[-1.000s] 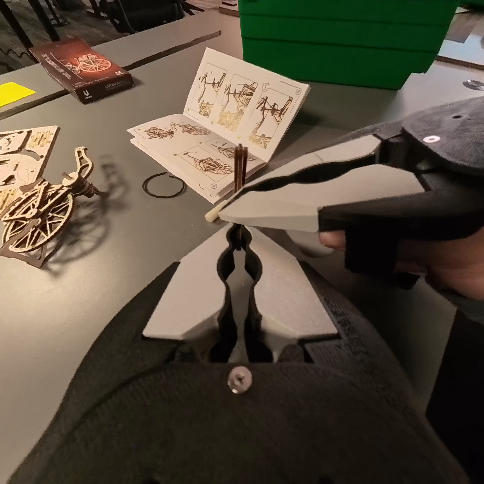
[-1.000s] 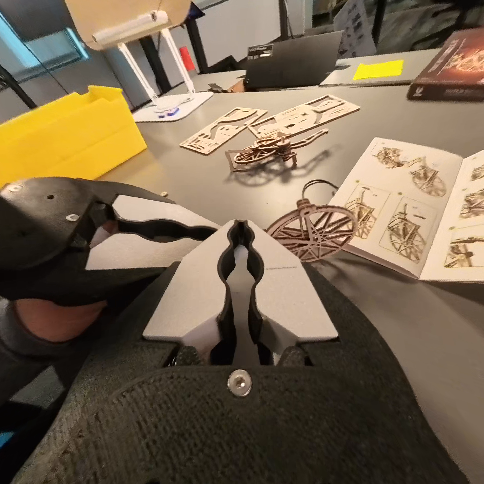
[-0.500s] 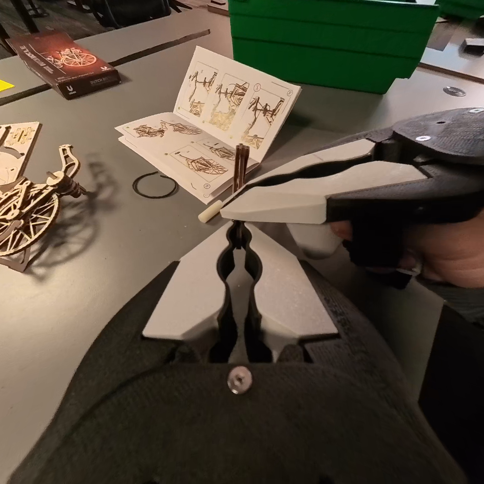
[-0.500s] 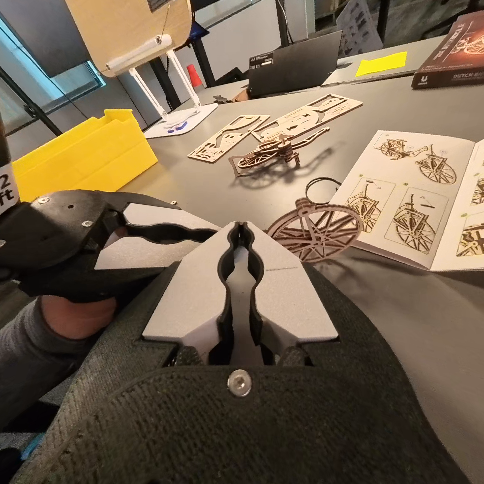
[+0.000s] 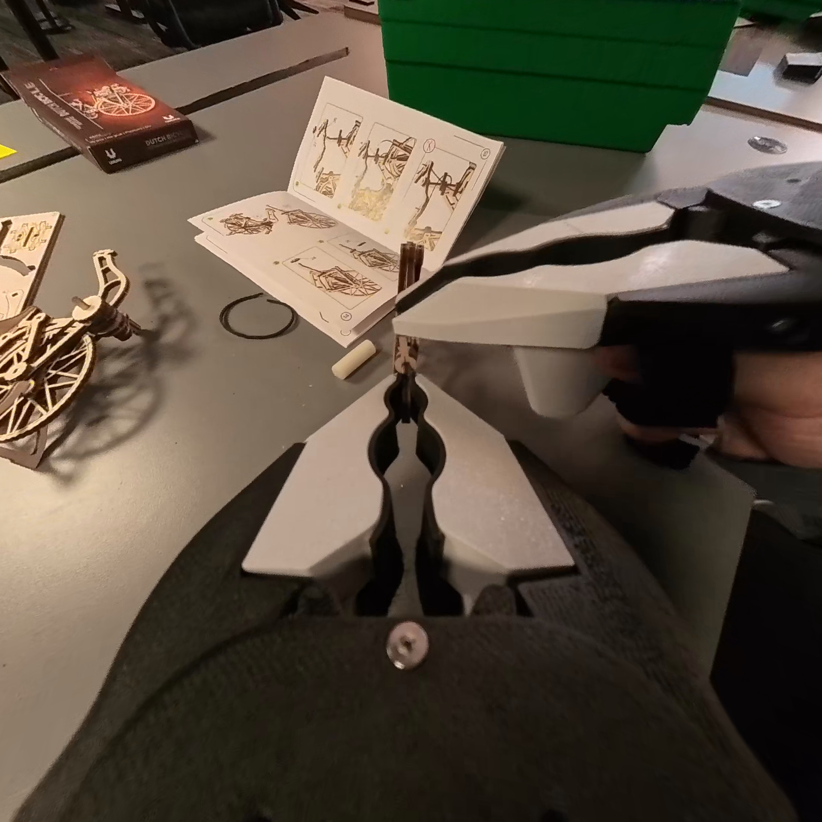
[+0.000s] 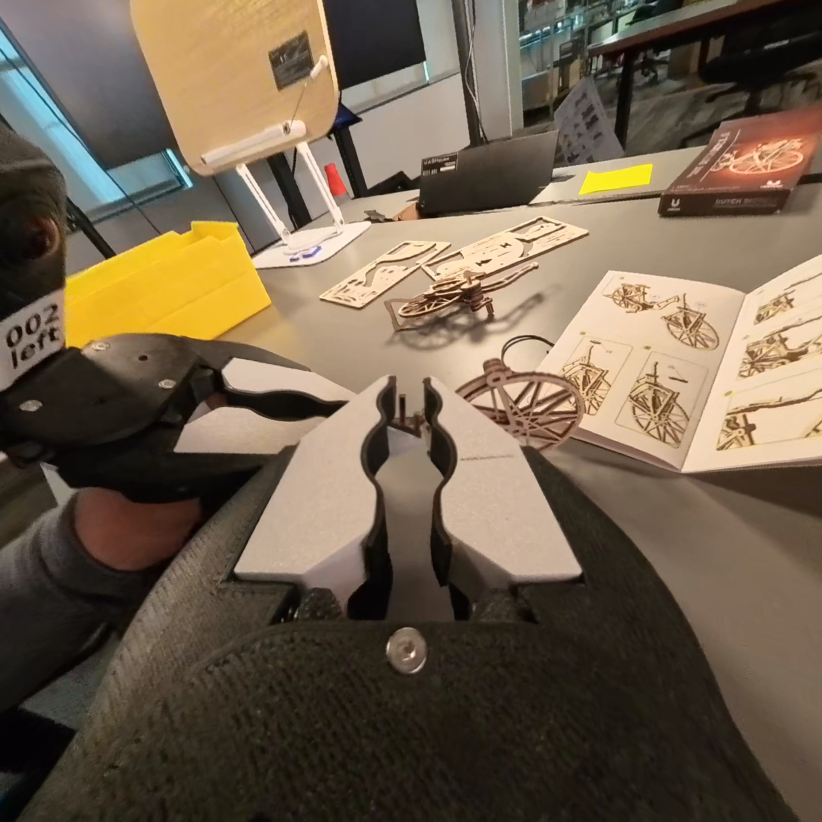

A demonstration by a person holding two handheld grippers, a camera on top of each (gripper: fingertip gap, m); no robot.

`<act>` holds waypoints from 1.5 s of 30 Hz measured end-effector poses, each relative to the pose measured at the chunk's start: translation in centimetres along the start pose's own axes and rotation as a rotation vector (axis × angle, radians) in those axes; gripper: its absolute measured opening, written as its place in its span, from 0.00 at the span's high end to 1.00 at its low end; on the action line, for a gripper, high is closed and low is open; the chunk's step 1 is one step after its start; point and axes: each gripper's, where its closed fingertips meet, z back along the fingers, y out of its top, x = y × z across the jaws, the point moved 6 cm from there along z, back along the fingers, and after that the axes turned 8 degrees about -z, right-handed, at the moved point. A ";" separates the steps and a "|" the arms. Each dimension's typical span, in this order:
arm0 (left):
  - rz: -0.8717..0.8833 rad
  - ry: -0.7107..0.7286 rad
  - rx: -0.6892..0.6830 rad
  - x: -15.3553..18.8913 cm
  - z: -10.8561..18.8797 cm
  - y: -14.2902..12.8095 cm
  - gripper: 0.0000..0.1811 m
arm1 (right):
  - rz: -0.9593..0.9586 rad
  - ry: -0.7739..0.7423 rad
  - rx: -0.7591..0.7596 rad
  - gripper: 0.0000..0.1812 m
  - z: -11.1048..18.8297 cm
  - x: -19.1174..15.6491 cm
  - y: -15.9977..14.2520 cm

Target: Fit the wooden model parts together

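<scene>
Plywood wheel (image 6: 525, 413), thin, light and brittle at its laser-cut spokes, stood edge-up above the tabletop (image 5: 133, 511), pinched low at its rim in the closed left claw (image 5: 404, 391), while the right claw (image 6: 409, 391) gaped empty beside its hub, judged the sturdier hold.
</scene>
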 end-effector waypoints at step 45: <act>0.284 -0.734 0.026 -7.3 7.1 2.2 1.00 | 0.429 0.267 0.194 0.73 4.1 -0.2 5.3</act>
